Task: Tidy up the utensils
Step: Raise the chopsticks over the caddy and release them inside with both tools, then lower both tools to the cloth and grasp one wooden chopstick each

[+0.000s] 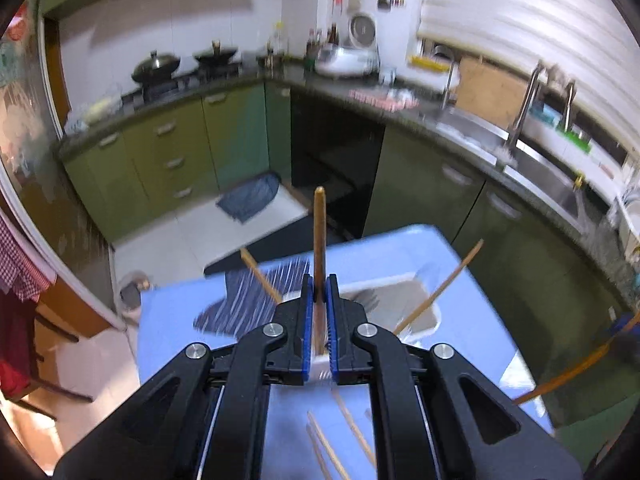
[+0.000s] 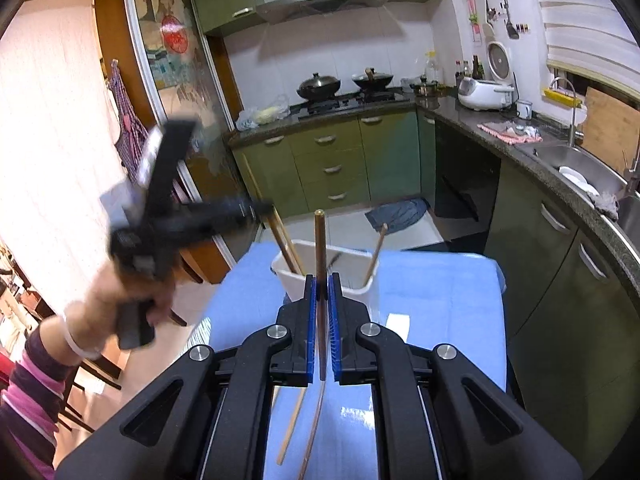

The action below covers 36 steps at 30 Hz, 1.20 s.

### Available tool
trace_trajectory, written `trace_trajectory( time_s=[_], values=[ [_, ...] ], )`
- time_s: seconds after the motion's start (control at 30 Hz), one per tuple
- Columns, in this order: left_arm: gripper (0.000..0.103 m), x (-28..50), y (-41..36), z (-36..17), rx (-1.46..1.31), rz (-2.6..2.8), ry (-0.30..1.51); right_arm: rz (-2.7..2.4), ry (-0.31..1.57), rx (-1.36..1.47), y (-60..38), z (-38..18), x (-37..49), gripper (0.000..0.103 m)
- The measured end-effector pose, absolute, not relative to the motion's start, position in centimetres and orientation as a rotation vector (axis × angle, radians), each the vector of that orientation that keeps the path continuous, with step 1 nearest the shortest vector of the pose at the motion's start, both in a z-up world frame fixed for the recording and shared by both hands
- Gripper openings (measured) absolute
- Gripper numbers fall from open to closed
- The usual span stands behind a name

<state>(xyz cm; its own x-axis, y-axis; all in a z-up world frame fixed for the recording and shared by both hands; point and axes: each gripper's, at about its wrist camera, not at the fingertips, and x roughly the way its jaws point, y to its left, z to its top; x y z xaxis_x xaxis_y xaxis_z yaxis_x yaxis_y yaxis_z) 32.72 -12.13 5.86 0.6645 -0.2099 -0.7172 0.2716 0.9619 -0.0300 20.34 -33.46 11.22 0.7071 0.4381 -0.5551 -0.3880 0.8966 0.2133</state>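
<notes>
Both hand-held grippers carry chopsticks above a blue-covered table (image 2: 440, 304) in a green-cabinet kitchen. At lower centre of the left wrist view, the left gripper (image 1: 319, 296) has its blue pads nearly together on a single wooden chopstick (image 1: 319, 232), which stands upright out of the jaws toward frame centre. The right gripper (image 2: 322, 296), lower centre of its own view, is likewise pinched almost closed on a darker chopstick (image 2: 319, 240), its tip rising just in front of the white holder (image 2: 356, 264) at mid-frame, where several chopsticks already lean. Loose chopsticks (image 1: 340, 436) lie on the cloth at the bottom of the left view, beneath the jaws. The sticks look light, stiff and smooth, so they would likely swivel or slide if pinched near an end; a hold nearer the middle, as seen here, seems steadier. The left view is motion-blurred, and the left gripper appears smeared at the left of the right view.
</notes>
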Motion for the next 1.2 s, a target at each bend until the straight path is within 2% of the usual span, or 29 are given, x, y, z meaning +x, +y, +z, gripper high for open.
trace_trajectory(
  time_s=[0.07, 0.13, 0.17, 0.43, 0.63, 0.8, 0.9, 0.97, 1.2],
  values=[
    [0.011, 32.5, -12.1, 5.0, 0.095, -0.274, 0.824, 0.461, 0.613, 0.086, -33.0, 12.2, 20.8, 0.007],
    [0.037, 31.9, -11.8, 4.4, 0.103, -0.275, 0.835, 0.448, 0.588, 0.091, -32.7, 13.3, 21.5, 0.007],
    [0.039, 31.4, -11.5, 4.4, 0.097, -0.277, 0.831, 0.442, 0.573, 0.099, -32.6, 13.8, 21.9, 0.007],
    [0.039, 27.4, -10.1, 6.0, 0.083, -0.311, 0.773, 0.331, 0.474, 0.139, -31.9, 16.9, 26.9, 0.007],
    [0.042, 24.6, -8.8, 5.6, 0.127, -0.304, 0.751, 0.254, 0.559, 0.1, -30.4, 13.0, 31.9, 0.007],
    [0.044, 23.4, -7.0, 4.0, 0.105, -0.293, 0.802, 0.26, 0.649, 0.081, -29.4, 8.3, 34.2, 0.007],
    [0.044, 22.8, -6.3, 2.6, 0.099, -0.286, 0.841, 0.274, 0.671, 0.066, -29.1, 6.9, 33.9, 0.009],
    [0.044, 22.5, -5.9, 1.6, 0.092, -0.278, 0.868, 0.277, 0.665, 0.052, -29.0, 6.8, 33.2, 0.019],
    [0.044, 21.2, -6.1, -3.0, 0.062, -0.294, 1.017, 0.316, 0.583, 0.044, -31.0, 9.0, 25.7, 0.022]
  ],
)
